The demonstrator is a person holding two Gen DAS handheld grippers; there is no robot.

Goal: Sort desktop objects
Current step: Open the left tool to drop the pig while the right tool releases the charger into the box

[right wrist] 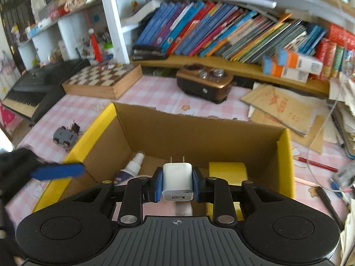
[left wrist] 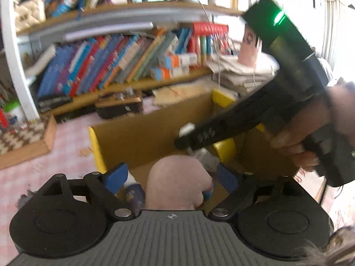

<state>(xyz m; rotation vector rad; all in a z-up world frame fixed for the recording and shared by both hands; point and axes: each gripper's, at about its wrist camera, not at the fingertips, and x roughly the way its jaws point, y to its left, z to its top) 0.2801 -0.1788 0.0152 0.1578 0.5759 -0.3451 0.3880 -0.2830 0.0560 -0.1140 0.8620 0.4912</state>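
— Cardboard box (right wrist: pixel 155 133) with yellow edges sits on the pink checked tablecloth (right wrist: pixel 155 95), and the right gripper (right wrist: pixel 176 182) hangs over its near side. What sits between those blue pads?

— White charger plug (right wrist: pixel 176 181), prongs pointing away from the camera; both pads press against its sides, so the jaws are clamped on it.

— And inside the box?

— Small spray bottle (right wrist: pixel 134 166) lying near the left wall, and a yellow block (right wrist: pixel 227 170) to the right of the charger.

— How does the left gripper (left wrist: pixel 170 177) stand?

— Its blue pads are spread wide over the box in the left wrist view, and a pale pink rounded object (left wrist: pixel 177 181) lies between them without either pad touching it. That view is blurred, so what the object is cannot be told.

— Anything else on the desk?

— Chessboard box (right wrist: pixel 104 79) and a brown device (right wrist: pixel 204 84) toward the bookshelf (right wrist: pixel 221 35), a small grey toy car (right wrist: pixel 64 137) left of the box, a red pencil (right wrist: pixel 317 164) to its right.
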